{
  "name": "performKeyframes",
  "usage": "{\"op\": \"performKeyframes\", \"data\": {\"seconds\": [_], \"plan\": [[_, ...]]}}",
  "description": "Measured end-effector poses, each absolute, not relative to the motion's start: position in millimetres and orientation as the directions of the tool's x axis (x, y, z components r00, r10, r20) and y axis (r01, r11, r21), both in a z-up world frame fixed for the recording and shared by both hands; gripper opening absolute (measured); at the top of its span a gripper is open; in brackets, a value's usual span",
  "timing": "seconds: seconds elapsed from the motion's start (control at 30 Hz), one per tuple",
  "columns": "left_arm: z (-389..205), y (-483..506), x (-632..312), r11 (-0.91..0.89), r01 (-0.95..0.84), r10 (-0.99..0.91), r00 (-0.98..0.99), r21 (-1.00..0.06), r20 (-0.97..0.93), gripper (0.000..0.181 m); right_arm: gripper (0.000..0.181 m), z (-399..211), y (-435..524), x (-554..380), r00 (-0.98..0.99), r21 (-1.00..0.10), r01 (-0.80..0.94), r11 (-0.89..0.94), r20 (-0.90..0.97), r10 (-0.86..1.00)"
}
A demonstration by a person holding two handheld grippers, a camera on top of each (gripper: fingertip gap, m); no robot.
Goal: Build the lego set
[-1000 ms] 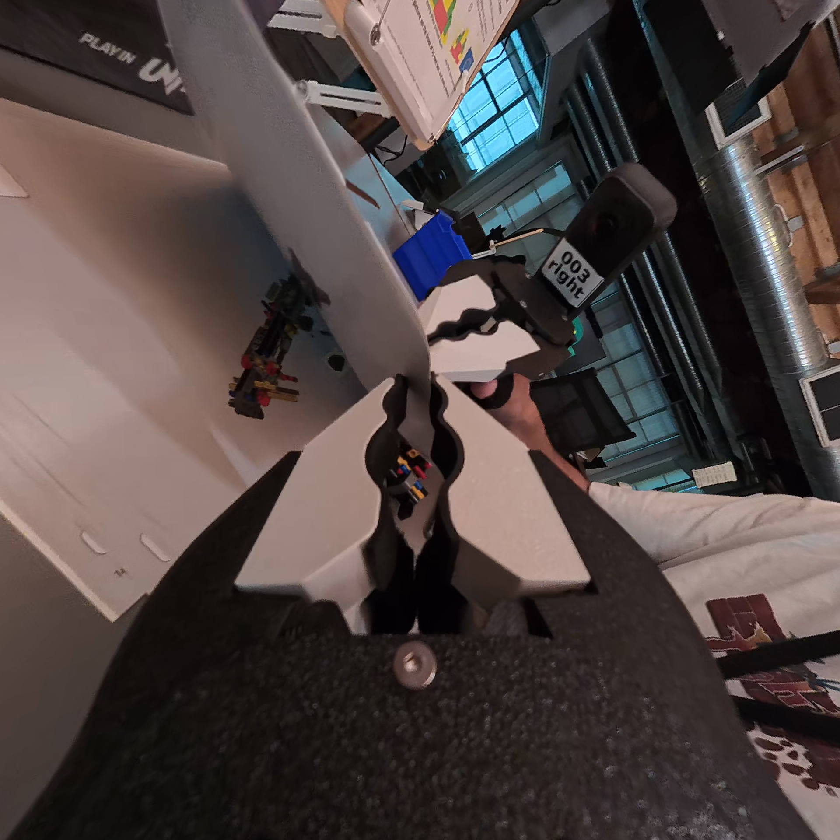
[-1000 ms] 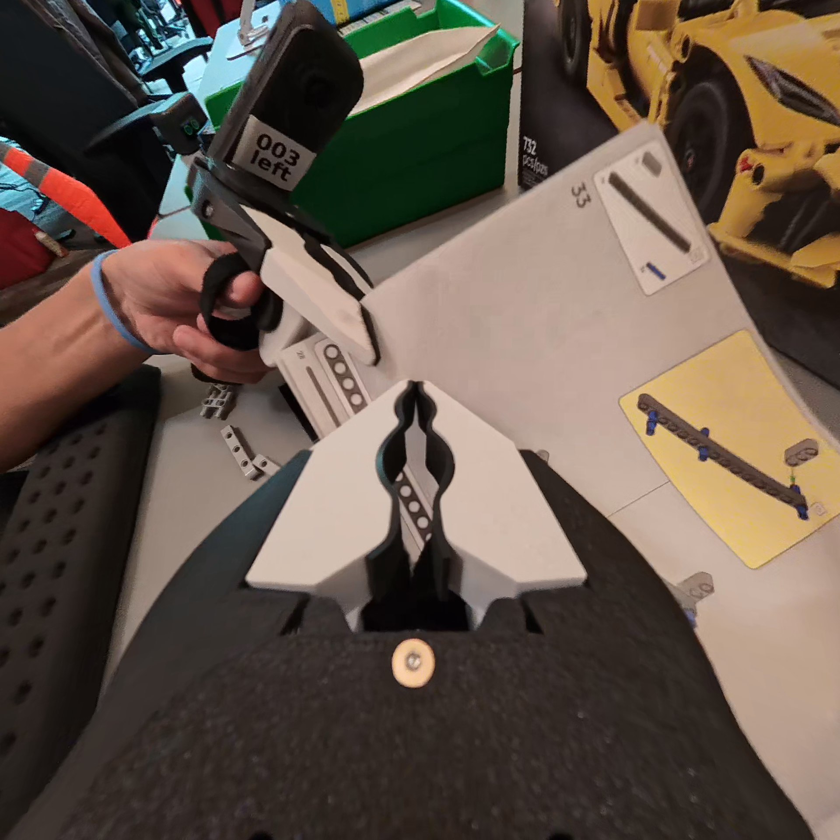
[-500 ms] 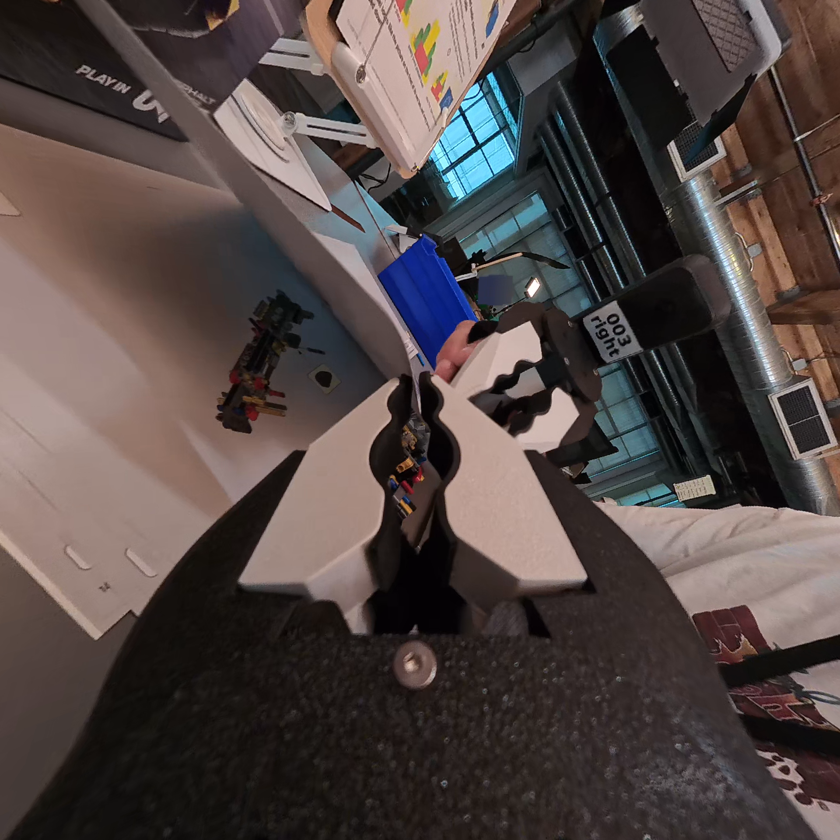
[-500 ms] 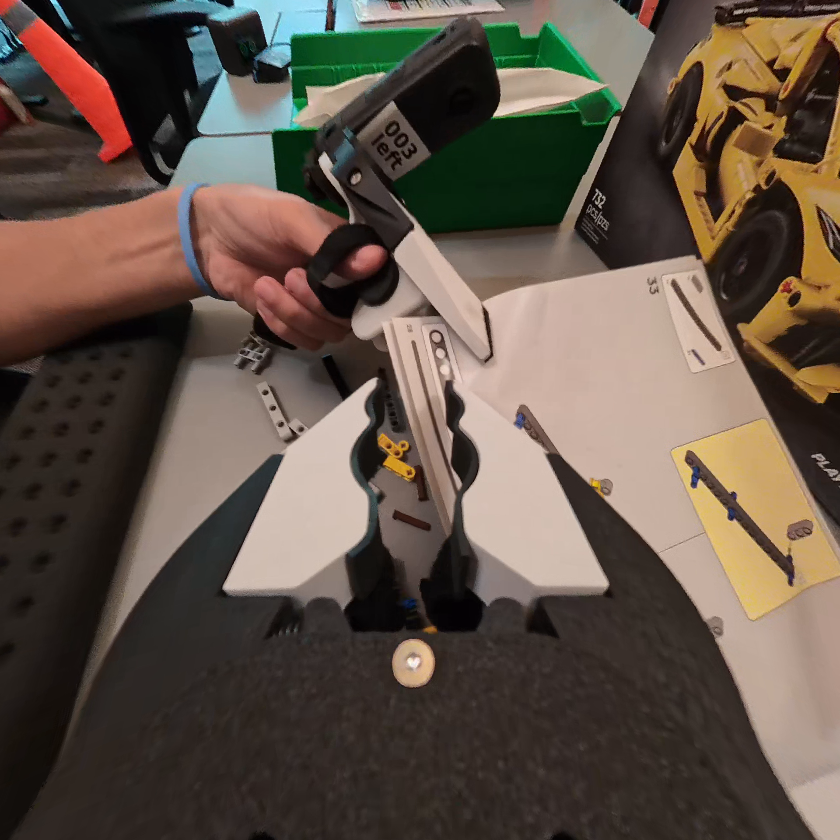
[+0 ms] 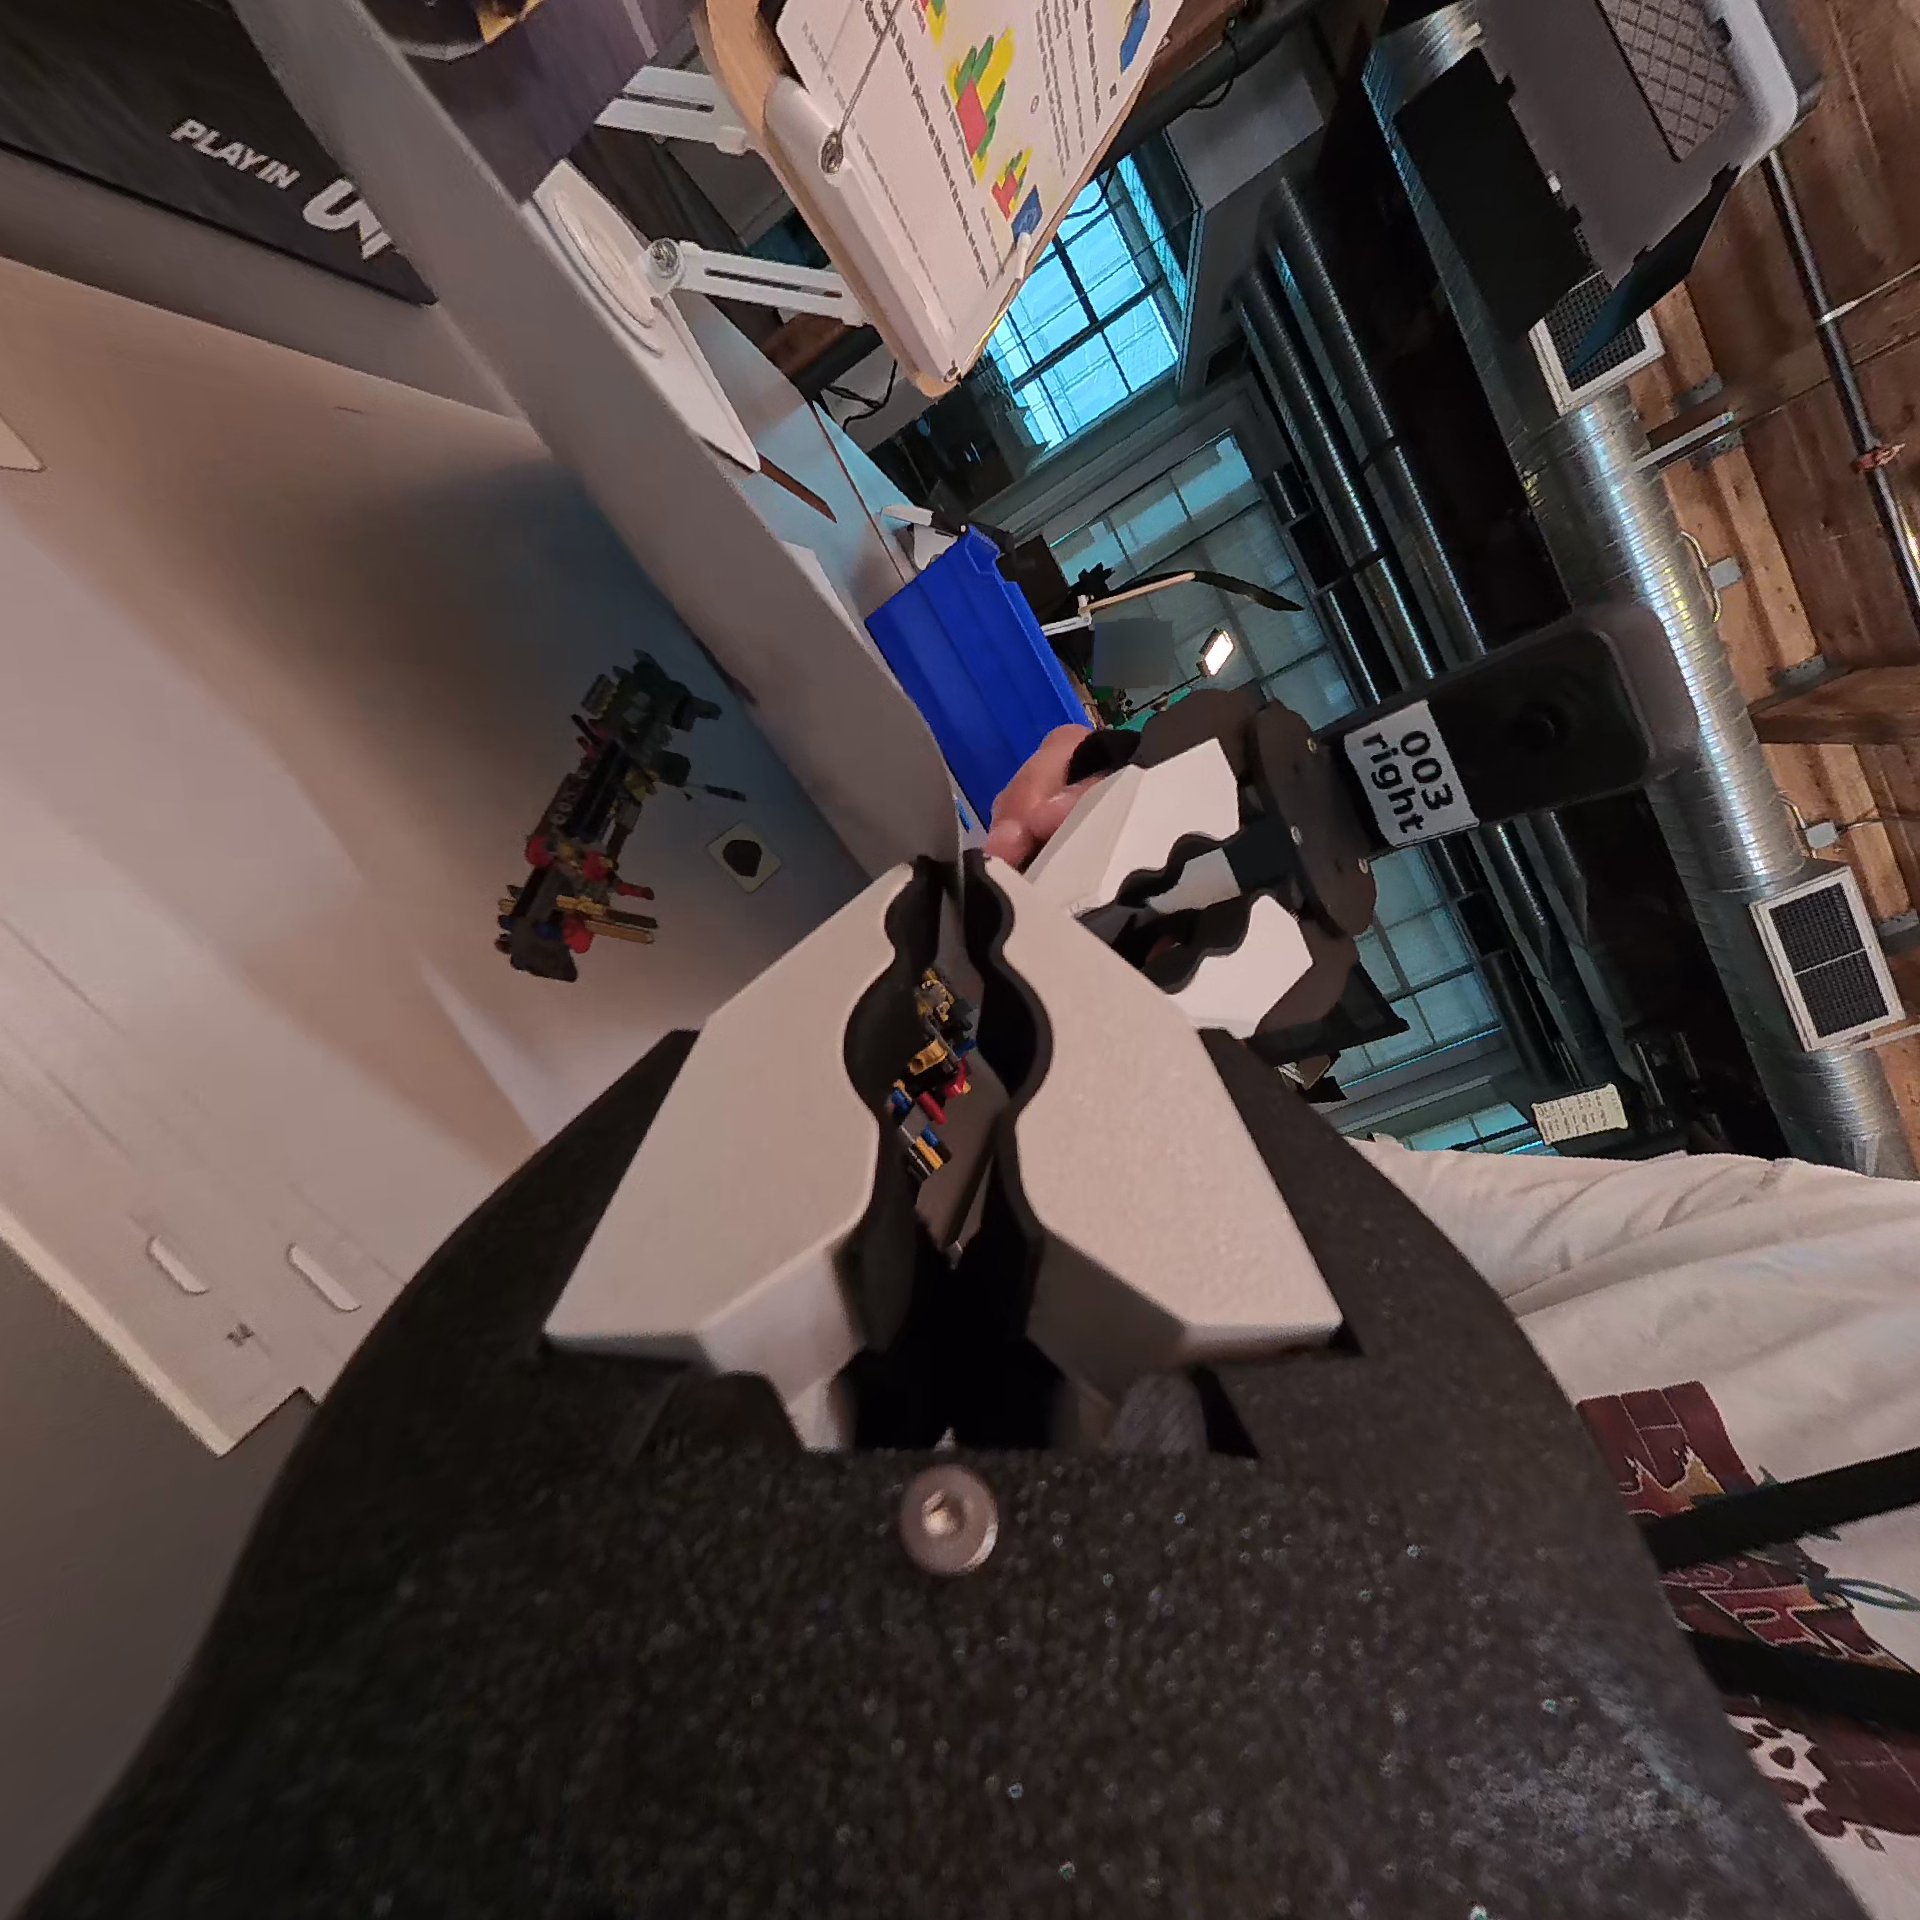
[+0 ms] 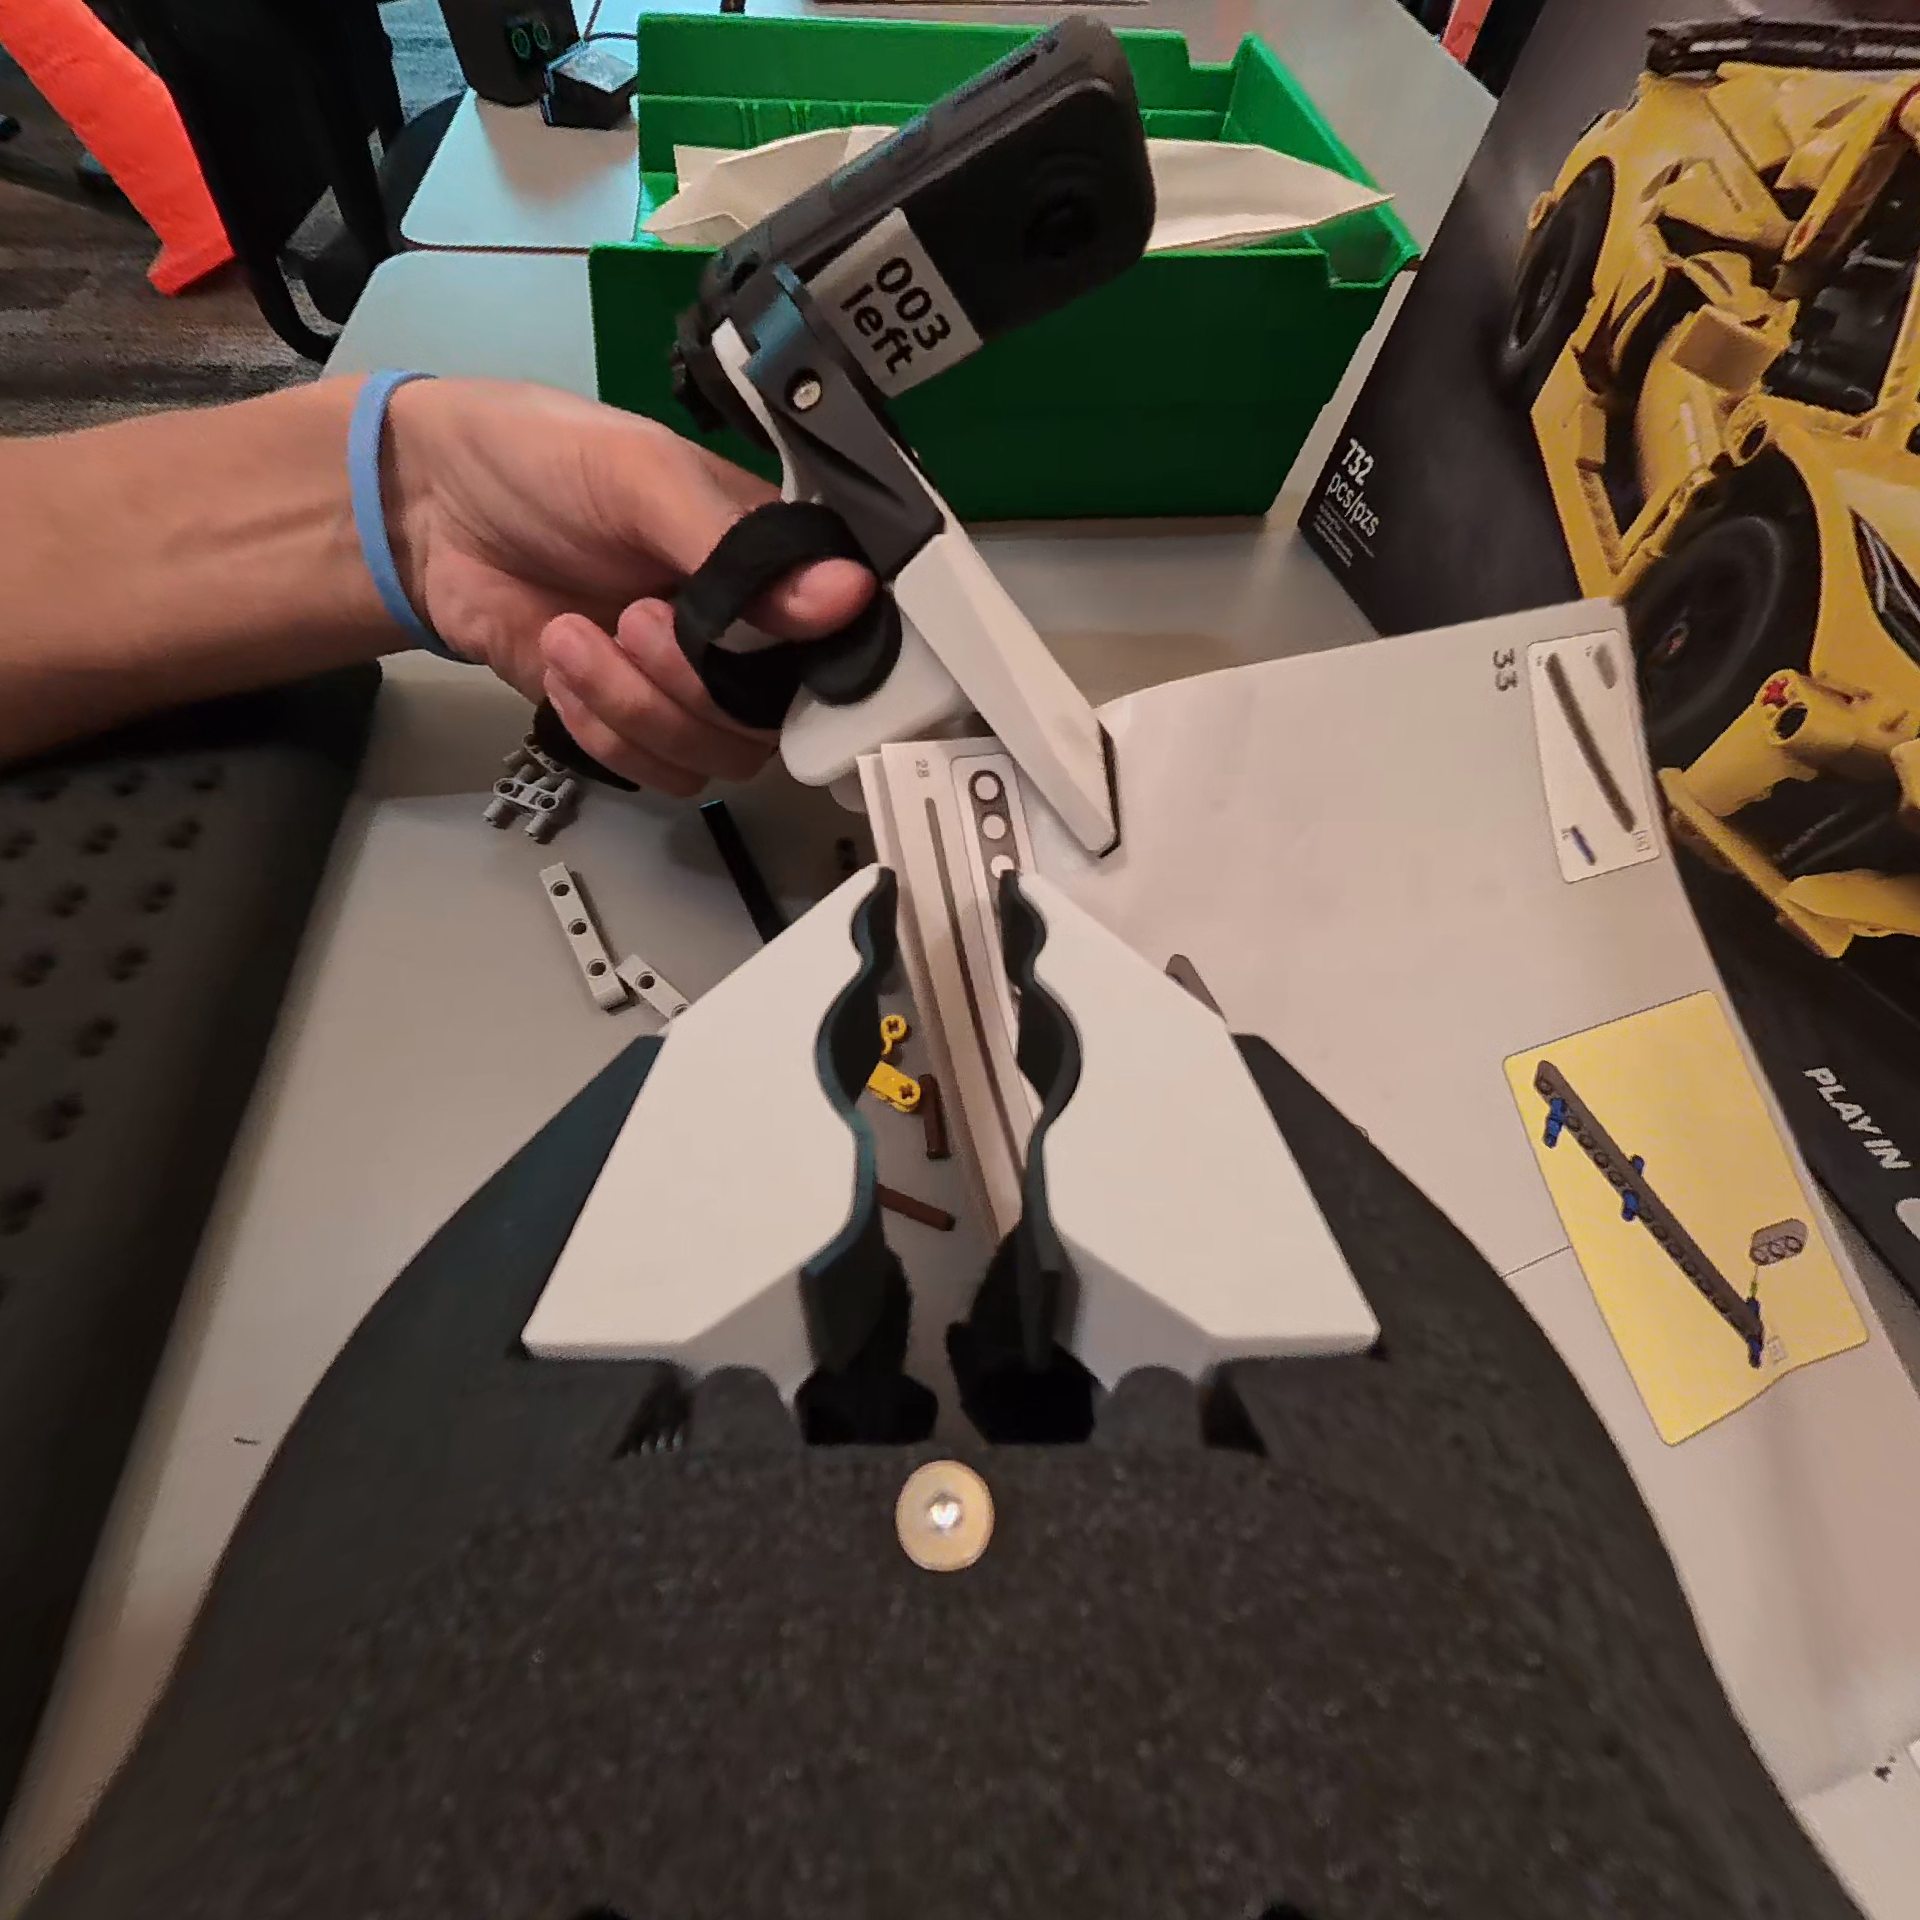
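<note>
My left gripper (image 5: 951,875) is shut on the edge of a lifted grey page (image 5: 727,499) of the instruction booklet (image 6: 1299,883); it also shows in the right wrist view (image 6: 1096,821). My right gripper (image 6: 948,891) is open, with the booklet's raised page edges (image 6: 961,997) passing between its fingers. It shows in the left wrist view (image 5: 1101,920) just right of my left gripper. A partly built dark Lego assembly (image 5: 592,831) lies on the table. Loose grey beams (image 6: 582,935), yellow pieces (image 6: 894,1081) and brown axles (image 6: 920,1210) lie beside the booklet.
A green bin (image 6: 1039,436) stands behind, and the box with the yellow car (image 6: 1714,468) at the right. A black perforated mat (image 6: 125,987) lies at the left. A blue bin (image 5: 966,686) and a clipboard on a stand (image 5: 935,156) are farther off. My two grippers' fingertips are within a few centimetres of each other.
My right gripper has opened, let go of the page and drawn back. My left gripper has kept its hold on the page.
</note>
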State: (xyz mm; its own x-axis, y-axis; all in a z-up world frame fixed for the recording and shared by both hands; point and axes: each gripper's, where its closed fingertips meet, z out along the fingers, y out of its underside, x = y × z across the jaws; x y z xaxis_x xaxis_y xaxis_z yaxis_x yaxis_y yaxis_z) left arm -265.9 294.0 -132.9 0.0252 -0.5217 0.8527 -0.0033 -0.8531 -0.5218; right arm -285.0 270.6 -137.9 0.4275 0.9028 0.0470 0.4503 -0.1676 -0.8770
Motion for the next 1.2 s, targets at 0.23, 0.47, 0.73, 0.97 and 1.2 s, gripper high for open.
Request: {"op": "performKeyframes", "data": {"seconds": [0.23,0.47,0.73,0.97,1.2], "plan": [[-132.7,293.8,-266.4,-0.853,-0.004,-0.522,0.026,-0.522,0.853,0.002,0.011,-137.1,272.2,-285.0,0.431,-0.879,0.449,-0.159,0.057,0.901],[-133.2,295.4,-267.9,-0.855,0.0,-0.518,0.028,-0.518,0.855,0.005,0.0,-133.8,276.3,-279.7,0.448,-0.849,0.527,-0.038,0.24,0.861],[-133.6,303.8,-274.9,-0.877,0.043,-0.478,0.029,-0.479,0.878,0.029,0.0,-136.5,298.7,-250.0,0.599,-0.871,0.446,-0.206,0.12,0.792],[-146.2,299.8,-269.1,-0.88,-0.011,-0.474,0.073,-0.474,0.878,0.029,0.0,-133.4,304.0,-227.1,0.658,-0.887,0.381,-0.261,0.062,0.75],[-169.1,319.5,-291.6,-0.895,0.038,-0.423,0.24,-0.444,0.874,0.042,0.0,-108.5,302.3,-163.5,0.796,-0.925,0.251,-0.285,0.029,0.605]]}}
